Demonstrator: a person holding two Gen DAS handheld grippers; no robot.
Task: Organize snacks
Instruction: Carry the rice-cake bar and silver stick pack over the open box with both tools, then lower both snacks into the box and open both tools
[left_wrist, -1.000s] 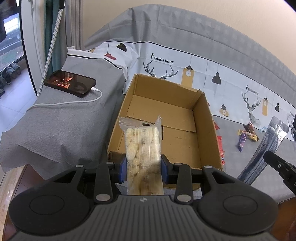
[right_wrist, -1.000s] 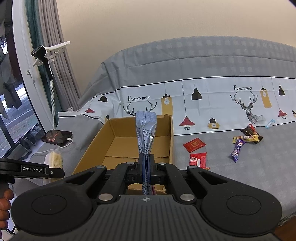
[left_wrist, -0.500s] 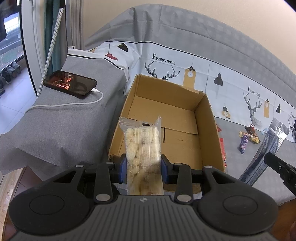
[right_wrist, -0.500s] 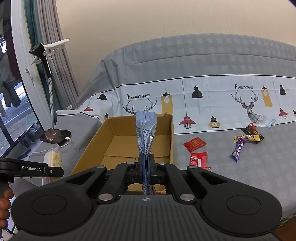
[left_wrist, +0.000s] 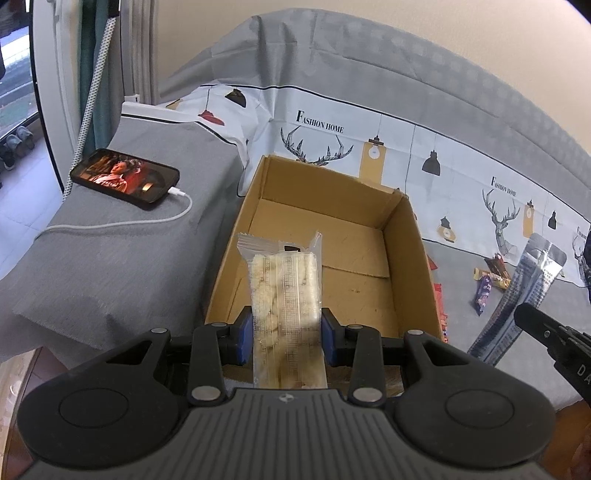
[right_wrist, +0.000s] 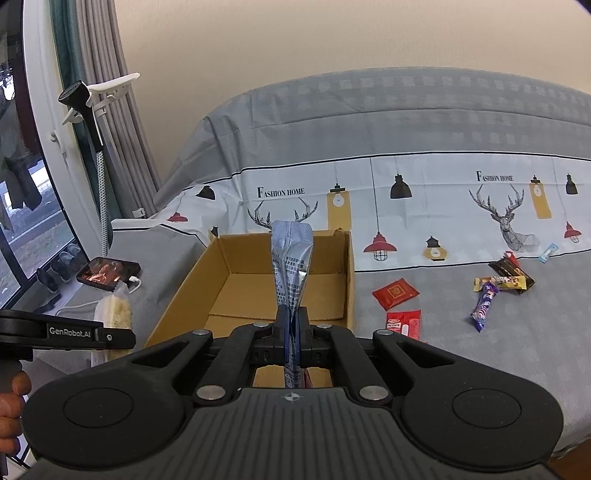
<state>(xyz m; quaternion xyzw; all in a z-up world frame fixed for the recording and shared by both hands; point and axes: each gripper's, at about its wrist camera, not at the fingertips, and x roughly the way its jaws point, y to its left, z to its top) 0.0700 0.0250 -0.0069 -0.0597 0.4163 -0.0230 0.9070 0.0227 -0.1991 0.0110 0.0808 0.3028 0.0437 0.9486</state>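
My left gripper (left_wrist: 287, 334) is shut on a clear pack of pale rice crackers (left_wrist: 282, 295), held at the near edge of an open, empty cardboard box (left_wrist: 406, 236). My right gripper (right_wrist: 293, 332) is shut on a slim silver-blue foil pouch (right_wrist: 290, 266), held upright in front of the same box (right_wrist: 347, 273). The pouch also shows at the right of the left wrist view (left_wrist: 524, 295). The cracker pack (right_wrist: 114, 314) and left gripper show at the left of the right wrist view.
Loose snacks lie on the bed right of the box: a red packet (right_wrist: 395, 293), a red-white packet (right_wrist: 404, 325), a purple bar (right_wrist: 484, 304), yellow and dark bars (right_wrist: 508, 277). A charging phone (left_wrist: 123, 179) lies on a grey-covered stand to the left.
Both grippers have drifted slightly toward the box while keeping hold of their snacks. Nothing else moved.
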